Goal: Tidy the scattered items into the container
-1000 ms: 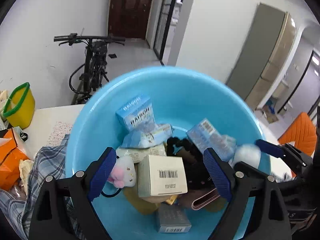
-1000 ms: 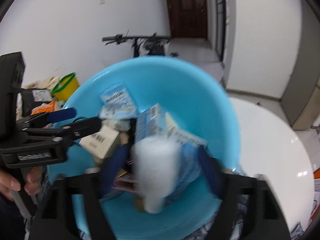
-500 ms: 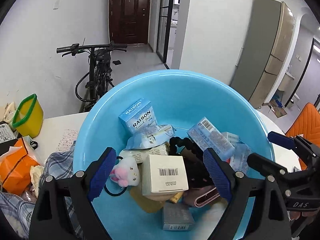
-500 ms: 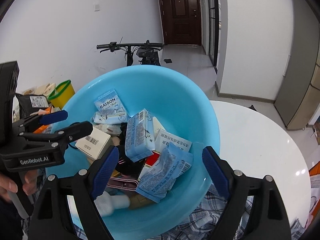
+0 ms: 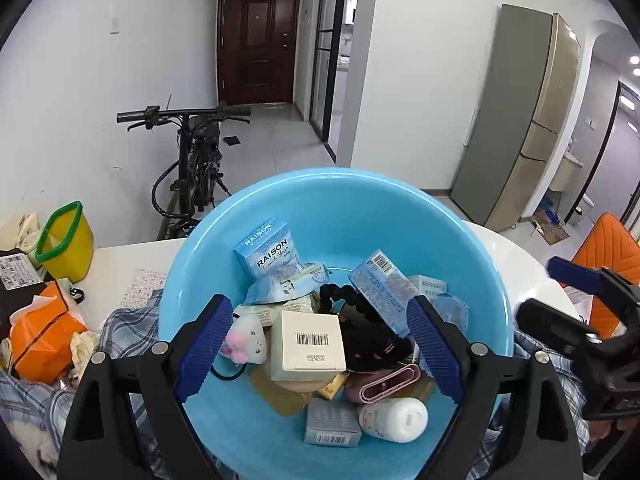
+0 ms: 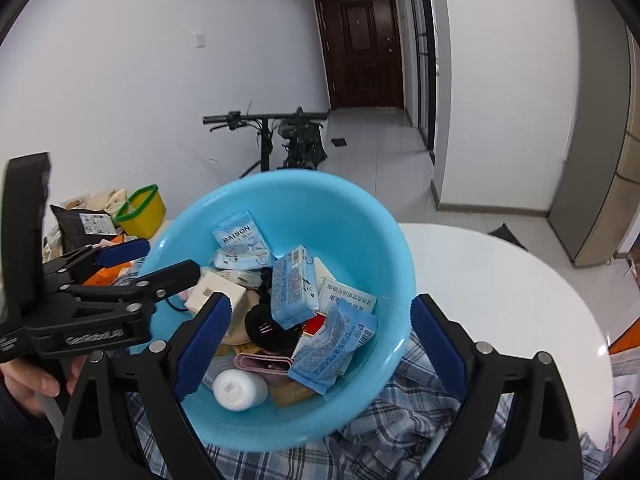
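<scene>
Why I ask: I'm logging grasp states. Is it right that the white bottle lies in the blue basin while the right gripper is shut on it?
Not quite. The white bottle does lie in the blue basin, but the right gripper is open and empty, as the right wrist view shows.

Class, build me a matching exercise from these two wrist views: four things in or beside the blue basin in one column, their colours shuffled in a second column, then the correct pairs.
Things
1. Bottle lying in the blue basin
2. Bucket on the table
3. Box with barcode
4. Hair clip

Colours
A. pink
B. cream
C. white
D. yellow with green rim

Pairs: 1-C, 2-D, 3-B, 4-A
</scene>
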`<action>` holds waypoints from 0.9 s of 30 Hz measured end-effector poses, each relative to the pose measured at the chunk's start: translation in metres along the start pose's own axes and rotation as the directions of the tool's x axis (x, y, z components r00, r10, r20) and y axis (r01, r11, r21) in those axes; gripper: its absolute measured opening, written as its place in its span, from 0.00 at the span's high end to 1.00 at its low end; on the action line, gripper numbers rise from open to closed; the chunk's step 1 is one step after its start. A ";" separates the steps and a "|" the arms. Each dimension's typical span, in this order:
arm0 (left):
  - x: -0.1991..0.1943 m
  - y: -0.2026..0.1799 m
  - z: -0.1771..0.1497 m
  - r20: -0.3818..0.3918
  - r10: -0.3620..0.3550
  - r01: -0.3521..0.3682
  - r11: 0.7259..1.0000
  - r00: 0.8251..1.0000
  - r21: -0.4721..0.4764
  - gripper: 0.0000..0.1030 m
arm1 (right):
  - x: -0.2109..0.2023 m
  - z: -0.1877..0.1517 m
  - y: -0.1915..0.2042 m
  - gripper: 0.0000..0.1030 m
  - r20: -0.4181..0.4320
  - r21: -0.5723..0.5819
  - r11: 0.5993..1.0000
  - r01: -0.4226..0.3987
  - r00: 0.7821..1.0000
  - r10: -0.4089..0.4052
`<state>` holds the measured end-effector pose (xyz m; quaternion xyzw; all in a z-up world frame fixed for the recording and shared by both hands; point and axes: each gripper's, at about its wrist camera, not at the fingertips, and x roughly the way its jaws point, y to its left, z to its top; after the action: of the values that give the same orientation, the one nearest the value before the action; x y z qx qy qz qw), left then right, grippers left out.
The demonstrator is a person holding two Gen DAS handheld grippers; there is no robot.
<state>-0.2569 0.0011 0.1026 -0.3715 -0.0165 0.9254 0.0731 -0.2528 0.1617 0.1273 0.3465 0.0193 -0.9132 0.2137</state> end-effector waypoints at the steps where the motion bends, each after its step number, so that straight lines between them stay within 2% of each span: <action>1: -0.004 -0.001 0.000 -0.004 0.014 -0.014 1.000 1.000 0.004 0.12 | -0.009 0.000 0.000 0.12 0.009 -0.007 1.000 0.001 1.000 -0.001; 8: -0.051 -0.017 -0.004 0.036 0.041 -0.042 0.999 0.998 0.030 0.12 | -0.069 0.002 0.006 0.10 0.087 -0.027 0.999 -0.022 0.996 0.024; 12: -0.084 -0.034 -0.006 0.069 0.008 -0.012 0.998 0.998 0.065 0.12 | -0.106 0.002 0.019 0.09 0.149 -0.067 0.997 -0.025 0.988 0.035; 15: -0.114 -0.046 -0.014 0.117 -0.021 0.010 0.996 0.993 0.090 0.12 | -0.137 -0.004 0.028 0.02 0.198 -0.095 0.995 -0.028 0.979 0.046; 18: -0.140 -0.058 -0.027 0.120 -0.113 0.097 0.986 0.986 0.134 0.12 | -0.158 -0.013 0.031 0.02 0.208 -0.124 0.992 -0.038 0.976 0.063; 20: -0.155 -0.063 -0.038 0.136 -0.149 0.129 0.981 0.979 0.145 0.07 | -0.171 -0.022 0.030 0.02 0.227 -0.109 0.994 -0.031 0.972 0.056; 21: -0.162 -0.064 -0.044 0.148 -0.154 0.133 0.981 0.977 0.145 0.00 | -0.179 -0.026 0.028 0.02 0.235 -0.100 0.994 -0.036 0.970 0.059; 25: -0.184 -0.065 -0.068 0.196 -0.165 0.137 0.980 0.967 0.147 0.00 | -0.205 -0.048 0.021 0.02 0.279 -0.054 0.997 -0.055 0.958 0.068; 27: -0.192 -0.064 -0.080 0.220 -0.145 0.113 0.982 0.965 0.149 0.00 | -0.215 -0.060 0.017 0.02 0.312 -0.027 0.999 -0.042 0.949 0.049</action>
<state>-0.0569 0.0346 0.1812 -0.2542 0.0136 0.9544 0.1560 -0.0648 0.2381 0.2212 0.1959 -0.0137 -0.9511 0.2384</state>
